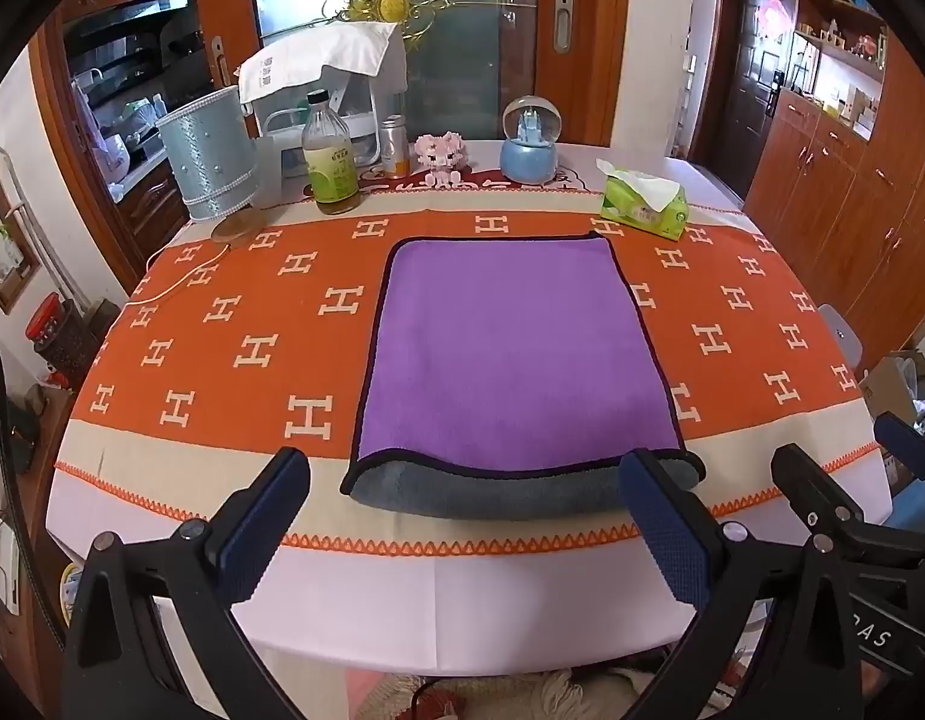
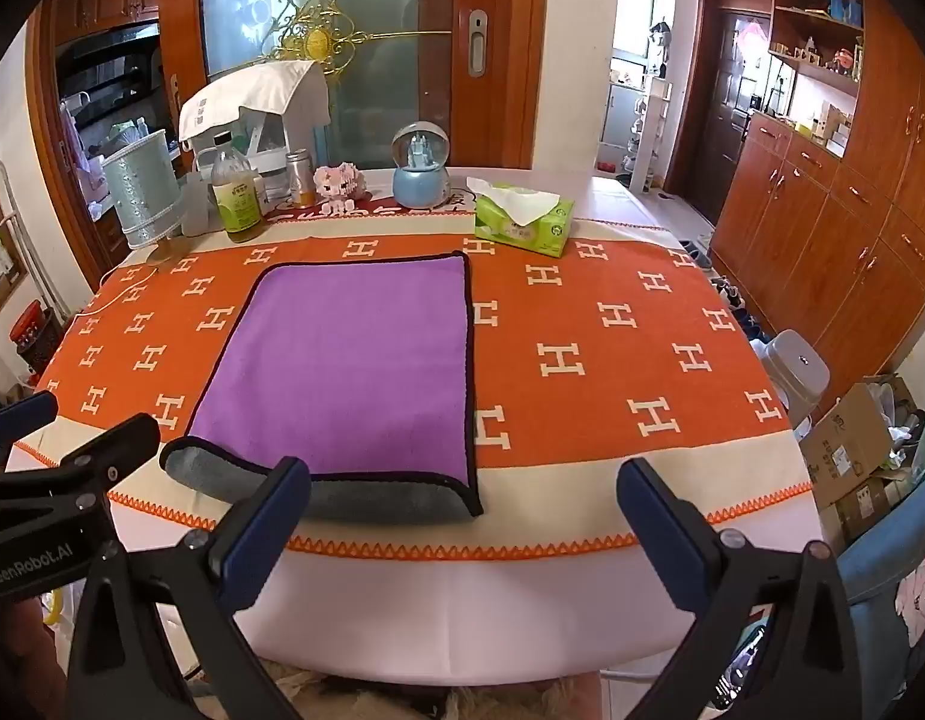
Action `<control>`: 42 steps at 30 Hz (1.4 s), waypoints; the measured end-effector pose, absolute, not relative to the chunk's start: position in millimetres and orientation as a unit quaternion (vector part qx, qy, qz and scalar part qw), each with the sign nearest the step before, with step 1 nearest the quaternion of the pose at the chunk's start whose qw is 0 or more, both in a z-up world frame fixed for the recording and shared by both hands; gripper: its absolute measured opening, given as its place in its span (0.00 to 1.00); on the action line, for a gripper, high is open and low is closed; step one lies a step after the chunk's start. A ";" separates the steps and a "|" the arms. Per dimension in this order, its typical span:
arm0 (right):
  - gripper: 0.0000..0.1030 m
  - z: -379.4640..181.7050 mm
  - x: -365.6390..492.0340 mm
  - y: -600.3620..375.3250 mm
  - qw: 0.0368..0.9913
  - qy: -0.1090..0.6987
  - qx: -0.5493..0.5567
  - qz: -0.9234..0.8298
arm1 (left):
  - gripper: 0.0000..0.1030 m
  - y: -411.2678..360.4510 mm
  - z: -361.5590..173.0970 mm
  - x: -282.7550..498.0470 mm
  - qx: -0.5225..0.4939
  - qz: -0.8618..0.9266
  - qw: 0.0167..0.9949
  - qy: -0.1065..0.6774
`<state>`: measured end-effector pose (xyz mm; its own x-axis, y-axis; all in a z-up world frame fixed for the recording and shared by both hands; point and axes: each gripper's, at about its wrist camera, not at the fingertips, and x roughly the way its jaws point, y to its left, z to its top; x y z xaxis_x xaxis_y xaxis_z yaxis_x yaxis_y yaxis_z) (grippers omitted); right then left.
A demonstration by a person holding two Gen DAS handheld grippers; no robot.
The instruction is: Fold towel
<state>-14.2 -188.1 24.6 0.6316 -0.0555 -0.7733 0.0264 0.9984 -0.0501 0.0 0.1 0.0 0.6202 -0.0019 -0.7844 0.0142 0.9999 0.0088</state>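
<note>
The purple microfibre towel with grey underside [image 1: 516, 354] lies ungripped; both tongs, left gripper [image 1: 462, 516] and right gripper [image 2: 462, 516], are held agape; one layer alone could be pinched.

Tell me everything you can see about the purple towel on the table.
The purple towel is a plush, microfibre-looking cloth with a dark stitched border and a grey underside, which shows as a rolled band along its near edge. It looks already folded once, lying flat and roughly rectangular on the orange H-patterned tablecloth, its near edge over the cream stripe. Nothing rests on it. Both the left gripper and right gripper are open near its front edge, not gripping it.
</note>
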 end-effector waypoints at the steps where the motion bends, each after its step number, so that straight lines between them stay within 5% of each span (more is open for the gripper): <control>1: 0.99 24.5 -14.0 -188.6 0.902 0.431 -0.012 -0.021 | 0.99 0.0 0.0 0.0 0.008 -0.004 0.900 0.436; 42: 0.99 23.6 -17.1 -194.0 0.905 0.425 -0.006 -0.029 | 0.99 -4.3 -7.5 -3.7 0.006 -0.014 0.898 0.440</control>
<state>-17.1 -194.0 23.6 0.6373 -0.0586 -0.7684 0.0476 0.9982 -0.0367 -3.7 -4.3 -7.5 0.6131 -0.0193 -0.7898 0.0293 0.9996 -0.0018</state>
